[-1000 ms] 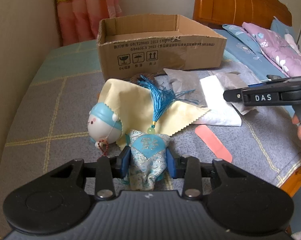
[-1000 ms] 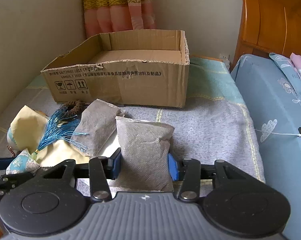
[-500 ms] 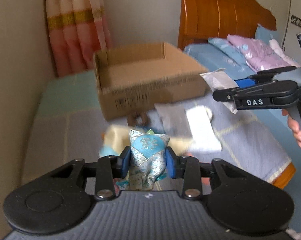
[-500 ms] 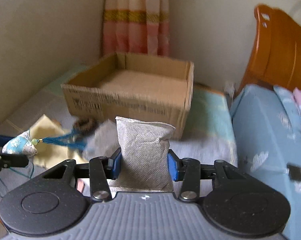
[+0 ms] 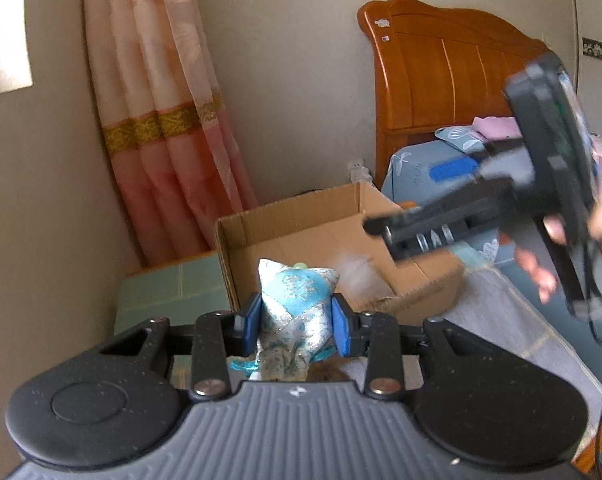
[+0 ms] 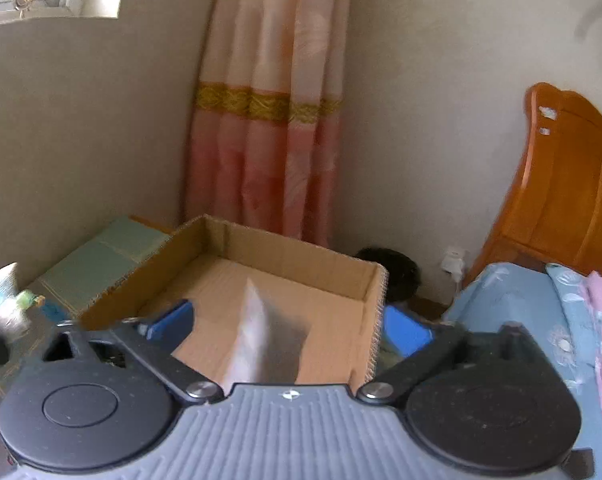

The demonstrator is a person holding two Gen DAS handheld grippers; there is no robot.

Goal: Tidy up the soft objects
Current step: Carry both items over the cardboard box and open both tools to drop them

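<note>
My left gripper [image 5: 297, 326] is shut on a blue and silver brocade sachet [image 5: 295, 304] and holds it in the air in front of the open cardboard box [image 5: 301, 228]. My right gripper [image 6: 289, 326] is open wide above the box [image 6: 269, 280]. A grey fabric pouch [image 6: 269, 340], blurred, is loose between its spread fingers [image 6: 173, 320] and over the box floor. In the left wrist view the right gripper [image 5: 441, 220] hangs over the box with the pouch [image 5: 357, 272] as a pale blur below it. The sachet also shows in the right wrist view [image 6: 1, 304] at the left edge.
The box sits on a grey and green bedspread [image 5: 173, 288]. A pink curtain [image 6: 269, 140] hangs behind the box in the corner. A wooden headboard [image 5: 441, 72] and blue and purple bedding [image 6: 581, 304] lie to the right. Walls close in at the left.
Both grippers rose and moved toward the box. My right gripper opened and let go of the grey pouch, which is dropping into the box. The left still holds the sachet.
</note>
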